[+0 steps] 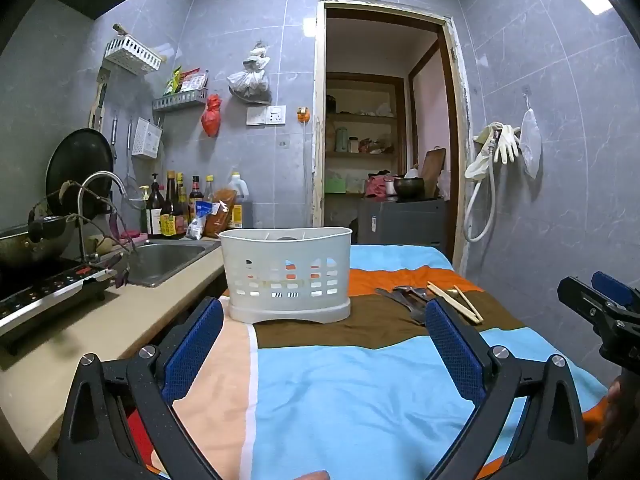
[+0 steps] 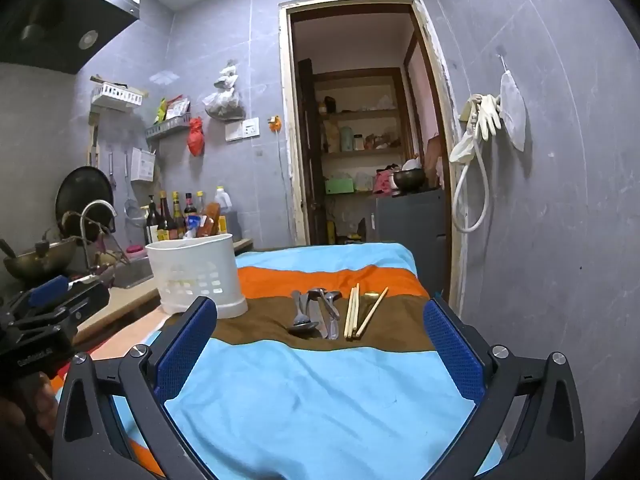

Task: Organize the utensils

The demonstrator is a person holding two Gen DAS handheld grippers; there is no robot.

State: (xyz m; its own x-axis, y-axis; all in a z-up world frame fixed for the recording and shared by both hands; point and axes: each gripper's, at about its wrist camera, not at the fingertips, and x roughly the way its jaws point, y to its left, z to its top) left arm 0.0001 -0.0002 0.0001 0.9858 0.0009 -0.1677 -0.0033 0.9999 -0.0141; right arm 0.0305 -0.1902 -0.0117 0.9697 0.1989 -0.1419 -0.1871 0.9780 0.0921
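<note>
White plastic caddy stands upright at the left on the brown stripe of the striped cloth, slotted holes low in its wall, dividers showing at the open top. To its right, well apart, metal spoons lie bunched and overlapping, handles crossing. Just beside them, pale wooden chopsticks lie flat, one angled away, with a small gold-coloured utensil between the sticks.

Your left wrist view faces the white caddy head-on, close, just above the striped cloth. Your right view sits right of it. Both share caddy, cloth, doorway.
</note>
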